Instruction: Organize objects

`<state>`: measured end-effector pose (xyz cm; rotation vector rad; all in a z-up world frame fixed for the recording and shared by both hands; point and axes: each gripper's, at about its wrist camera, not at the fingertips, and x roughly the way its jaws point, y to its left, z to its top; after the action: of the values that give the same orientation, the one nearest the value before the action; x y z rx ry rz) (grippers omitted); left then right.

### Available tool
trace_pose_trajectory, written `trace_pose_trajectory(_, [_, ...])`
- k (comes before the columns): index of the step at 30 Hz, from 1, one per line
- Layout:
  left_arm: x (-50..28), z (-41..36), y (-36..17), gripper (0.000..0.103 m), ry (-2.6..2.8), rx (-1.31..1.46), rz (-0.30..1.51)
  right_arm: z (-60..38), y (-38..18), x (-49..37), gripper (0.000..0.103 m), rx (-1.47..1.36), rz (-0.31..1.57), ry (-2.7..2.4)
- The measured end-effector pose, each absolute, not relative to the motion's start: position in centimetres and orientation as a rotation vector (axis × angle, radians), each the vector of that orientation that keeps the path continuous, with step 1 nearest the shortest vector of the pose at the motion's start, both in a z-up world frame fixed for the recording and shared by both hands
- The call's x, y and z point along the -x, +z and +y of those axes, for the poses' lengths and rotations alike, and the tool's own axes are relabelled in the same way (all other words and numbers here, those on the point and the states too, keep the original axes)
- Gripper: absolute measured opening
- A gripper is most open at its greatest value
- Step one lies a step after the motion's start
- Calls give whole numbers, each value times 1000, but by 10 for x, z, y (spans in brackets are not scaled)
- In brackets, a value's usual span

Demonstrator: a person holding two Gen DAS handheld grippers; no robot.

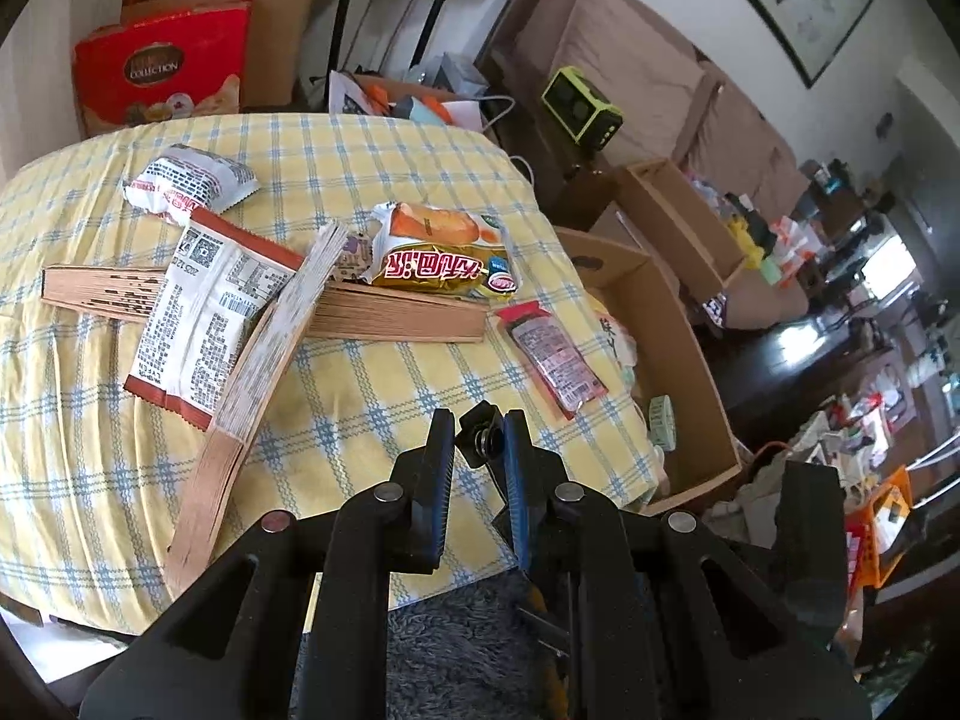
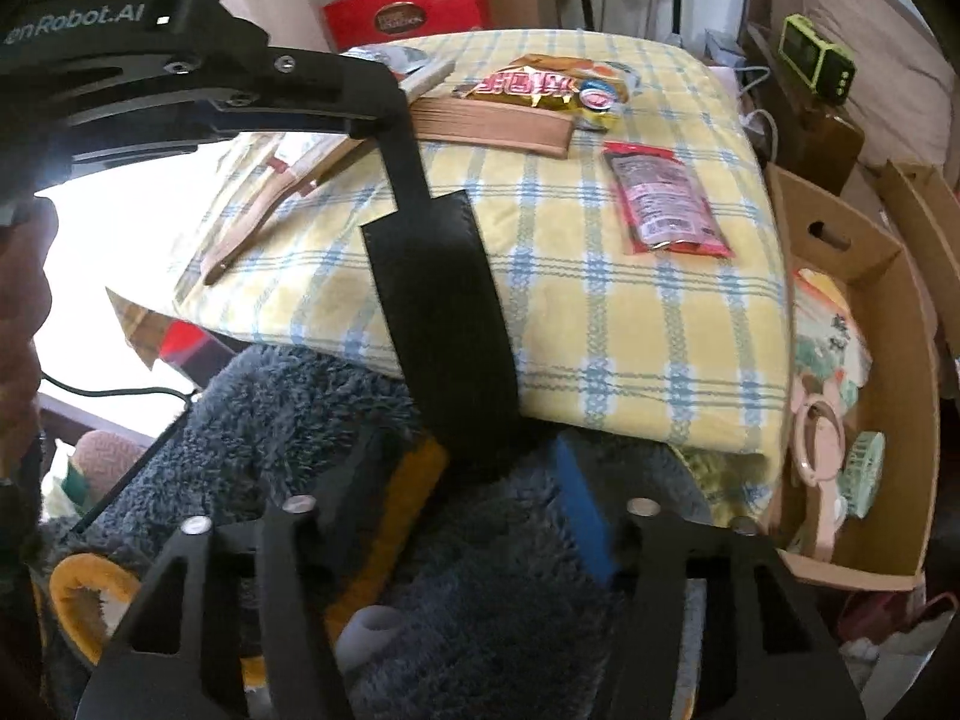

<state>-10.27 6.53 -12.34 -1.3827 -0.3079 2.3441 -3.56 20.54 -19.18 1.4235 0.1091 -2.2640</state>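
Snack packets lie on a table with a yellow and blue check cloth [image 1: 372, 396]: a white packet [image 1: 186, 186], a white and red-brown packet [image 1: 204, 312], a yellow-orange packet [image 1: 444, 252] [image 2: 540, 87] and a red packet [image 1: 555, 360] [image 2: 660, 204]. Two brown paper stacks [image 1: 390, 318] cross under them. My left gripper [image 1: 478, 420] hovers over the table's near edge, shut on a small black piece with a metal ring [image 1: 480, 441]. In the right wrist view one of its fingers [image 2: 432, 288] reaches down between the jaws of my right gripper [image 2: 474, 498], which stands open over fluffy blue-grey fabric [image 2: 492, 600].
An open cardboard box [image 1: 690, 372] [image 2: 870, 276] stands right of the table, holding a pink item [image 2: 816, 444] and a green fan [image 2: 864, 468]. Red gift boxes [image 1: 162, 72] and cartons stand behind the table. A green device [image 1: 582, 105] sits on furniture at the right.
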Motion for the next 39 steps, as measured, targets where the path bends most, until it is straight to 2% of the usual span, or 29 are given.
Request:
trace_pose_trajectory(2, [102,65,-123,15,2342,1379,-308,207,-193,37,43,-1428,91,-2257])
trace_pose_trajectory(3, [101,65,-122,15,2344,1377,-306,207,-194,37,32,-1427,81,-2245])
trace_pose_trajectory(4, [101,64,-122,15,2346,1375,-305,207,-194,37,29,-1422,71,-2231])
trace_pose_trajectory(13, [94,63,-107,15,2356,1338,-309,208,-185,33,28,-1374,95,-2282])
trace_pose_trajectory(24, [86,73,-89,15,2421,1286,-222,213,-164,24,28,-1303,109,-2334])
trace_pose_trajectory(39, [68,127,-57,15,2453,1193,-78,256,-140,4,28,-1175,121,-2427])
